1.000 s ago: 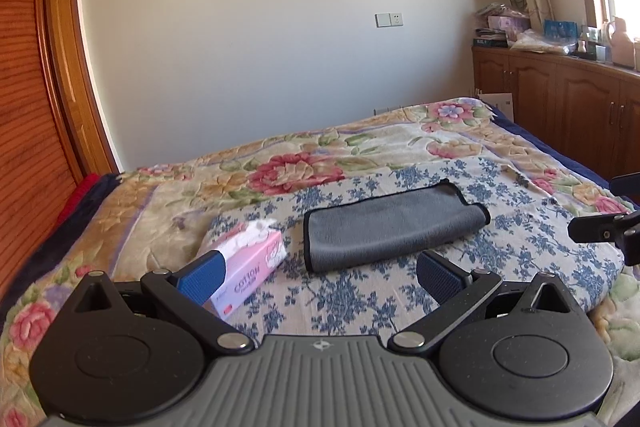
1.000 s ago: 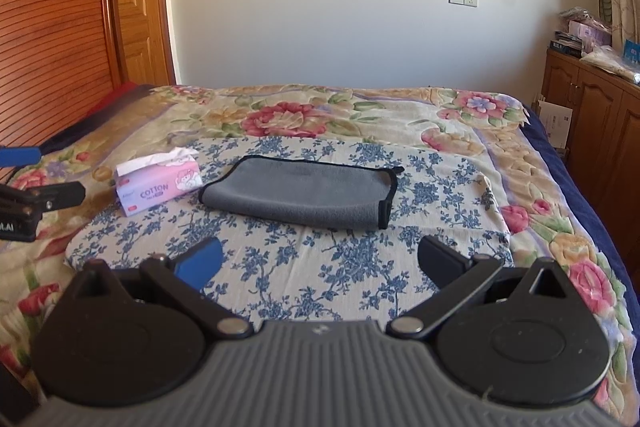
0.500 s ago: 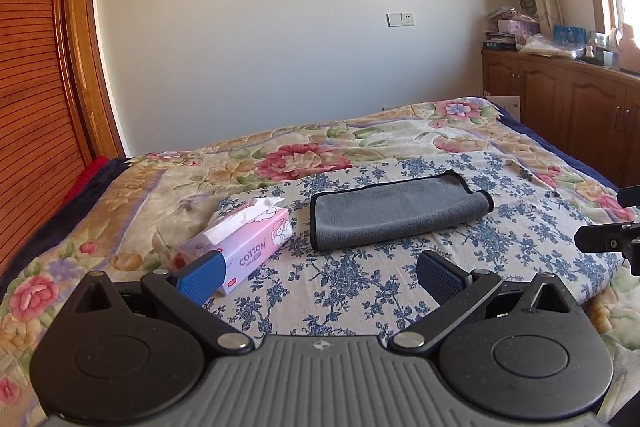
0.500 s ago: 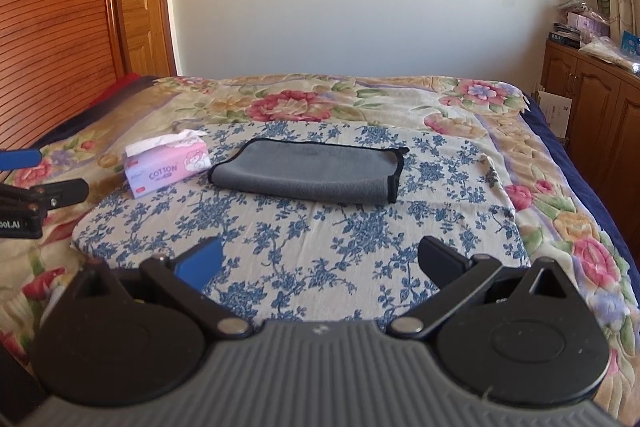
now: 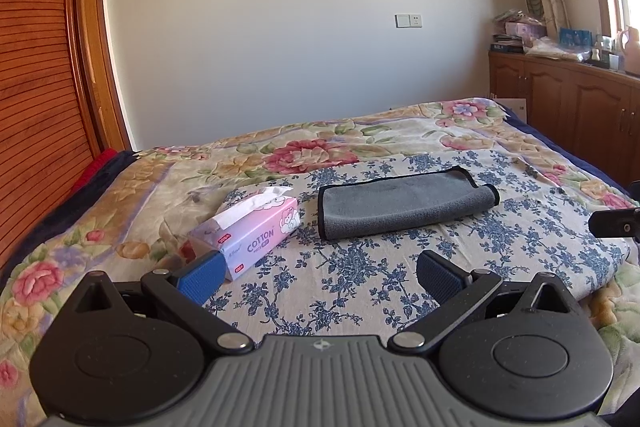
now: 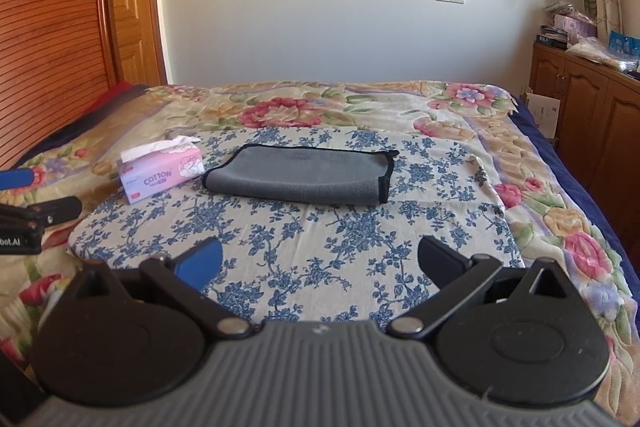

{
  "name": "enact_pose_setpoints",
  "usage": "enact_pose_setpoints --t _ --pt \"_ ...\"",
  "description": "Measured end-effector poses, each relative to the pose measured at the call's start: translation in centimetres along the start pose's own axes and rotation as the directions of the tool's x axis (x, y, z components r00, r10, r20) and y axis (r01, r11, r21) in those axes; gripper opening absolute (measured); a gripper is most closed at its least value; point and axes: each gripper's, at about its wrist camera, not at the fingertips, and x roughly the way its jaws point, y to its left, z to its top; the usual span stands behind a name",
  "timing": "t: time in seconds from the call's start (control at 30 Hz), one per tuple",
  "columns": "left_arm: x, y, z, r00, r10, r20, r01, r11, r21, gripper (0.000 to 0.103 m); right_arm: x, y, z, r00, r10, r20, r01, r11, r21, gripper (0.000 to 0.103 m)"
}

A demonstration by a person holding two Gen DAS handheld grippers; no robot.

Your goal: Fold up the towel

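Observation:
A grey towel (image 5: 404, 201) with a black hem lies folded in a flat band on the blue-flowered cloth (image 5: 360, 267) on the bed. It also shows in the right wrist view (image 6: 300, 179). My left gripper (image 5: 316, 273) is open and empty, held back from the towel near the cloth's front edge. My right gripper (image 6: 318, 261) is open and empty, also well short of the towel. The right gripper's tip shows at the right edge of the left wrist view (image 5: 616, 223). The left gripper shows at the left edge of the right wrist view (image 6: 24, 223).
A pink tissue box (image 5: 256, 231) lies left of the towel, also in the right wrist view (image 6: 162, 175). The floral bedspread (image 6: 560, 227) surrounds the cloth. A wooden cabinet (image 5: 568, 99) with clutter stands right; a wooden headboard (image 6: 44, 27) stands left.
Both grippers have drawn back and levelled out, so the towel and tissue box sit farther off and higher in view. The towel has not moved. Both grippers stay open.

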Motion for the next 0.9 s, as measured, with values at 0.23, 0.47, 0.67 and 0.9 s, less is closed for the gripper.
enact_pose_setpoints --t 0.23,0.47,0.67,0.9 --pt "0.2 0.5 -0.8 1.000 0.012 0.001 -0.012 0.999 -0.039 0.103 0.3 -0.2 -0.4 0.999 -0.027 0.022 0.027 1.000 0.012 0.103" --pt "0.3 1.0 -0.9 0.999 0.021 0.027 -0.020 0.998 -0.060 0.103 -0.2 -0.5 -0.5 0.996 -0.043 0.076 0.041 0.999 0.029 0.103" --pt "0.0 0.9 -0.8 0.997 0.019 0.069 -0.016 0.999 -0.046 0.103 -0.9 -0.9 -0.6 0.991 -0.052 0.127 0.045 0.997 0.055 0.103" --pt "-0.9 0.8 -0.5 0.993 0.003 0.116 0.003 0.999 -0.049 0.103 -0.9 -1.1 -0.5 0.987 -0.064 0.148 0.055 0.996 0.065 0.103"
